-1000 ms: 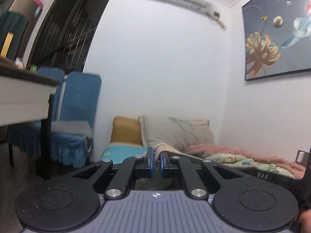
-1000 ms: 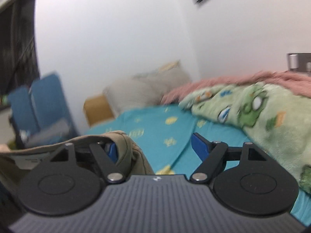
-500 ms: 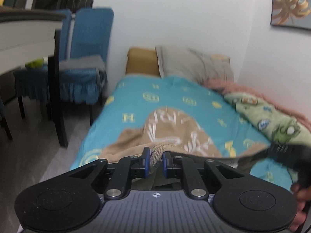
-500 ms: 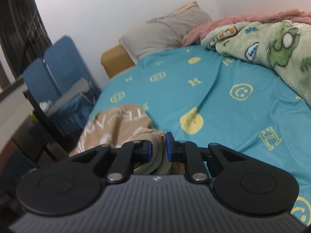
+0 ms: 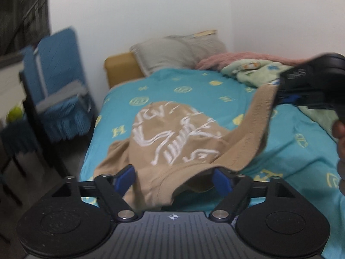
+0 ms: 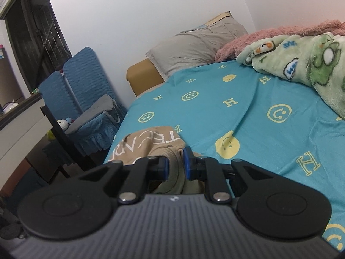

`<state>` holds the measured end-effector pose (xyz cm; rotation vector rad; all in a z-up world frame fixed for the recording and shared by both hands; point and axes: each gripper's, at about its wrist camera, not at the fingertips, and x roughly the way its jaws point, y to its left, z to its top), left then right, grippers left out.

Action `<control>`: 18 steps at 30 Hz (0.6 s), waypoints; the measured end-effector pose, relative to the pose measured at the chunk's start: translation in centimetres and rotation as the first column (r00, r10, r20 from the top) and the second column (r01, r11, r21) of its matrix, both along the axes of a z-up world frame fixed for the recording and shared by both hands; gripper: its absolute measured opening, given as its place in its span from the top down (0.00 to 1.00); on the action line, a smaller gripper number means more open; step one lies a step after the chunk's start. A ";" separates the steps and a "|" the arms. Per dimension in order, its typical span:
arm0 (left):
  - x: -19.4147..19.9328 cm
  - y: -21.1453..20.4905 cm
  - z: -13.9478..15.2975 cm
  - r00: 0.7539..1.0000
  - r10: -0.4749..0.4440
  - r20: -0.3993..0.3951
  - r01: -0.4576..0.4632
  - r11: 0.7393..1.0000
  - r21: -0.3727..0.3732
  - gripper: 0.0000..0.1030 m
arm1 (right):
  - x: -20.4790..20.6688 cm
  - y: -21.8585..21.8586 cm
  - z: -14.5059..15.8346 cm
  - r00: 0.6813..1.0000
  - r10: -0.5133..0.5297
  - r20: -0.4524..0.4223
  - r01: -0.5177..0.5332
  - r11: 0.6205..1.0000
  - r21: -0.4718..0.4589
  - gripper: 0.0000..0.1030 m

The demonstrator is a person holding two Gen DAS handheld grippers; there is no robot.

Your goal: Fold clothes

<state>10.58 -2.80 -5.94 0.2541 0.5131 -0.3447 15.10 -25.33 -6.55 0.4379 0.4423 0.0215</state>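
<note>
A tan sweatshirt (image 5: 172,138) with white lettering lies on the turquoise bed sheet (image 5: 194,90) near the bed's left edge. My left gripper (image 5: 173,178) is open, its blue pads wide apart, with the sweatshirt's ribbed hem lying loose between them. My right gripper (image 6: 175,165) is shut on another part of the hem (image 6: 172,157) and holds it lifted. In the left wrist view the right gripper (image 5: 289,99) shows at the right, with a stretched band of tan fabric (image 5: 256,127) running up to it.
A grey pillow (image 6: 198,43) and a yellow cushion (image 6: 142,75) lie at the head of the bed. A green cartoon blanket (image 6: 306,58) and a pink blanket (image 6: 269,36) cover the right side. Blue chairs (image 6: 86,86) and a dark table (image 6: 32,112) stand left of the bed.
My left gripper has opened and let go of the hem it was pinching. Both grippers have tilted down toward the bed. The right gripper, open a second ago, stays shut on the fabric.
</note>
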 end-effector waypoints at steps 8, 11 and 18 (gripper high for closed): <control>0.4 -1.2 -1.7 1.000 -0.015 0.016 0.014 0.999 0.046 0.18 | -0.7 0.1 0.6 0.999 0.005 0.045 -0.005 1.000 0.015 0.83; -0.3 -1.1 -1.5 0.997 -0.076 0.026 0.076 0.997 0.001 0.16 | -0.7 -0.1 0.6 0.999 0.001 0.044 -0.002 1.000 0.025 0.83; -1.3 -4.9 -4.7 0.987 -0.158 0.034 0.153 0.980 0.127 0.13 | -0.8 -0.5 0.8 0.999 -0.006 0.041 0.004 0.998 0.056 0.83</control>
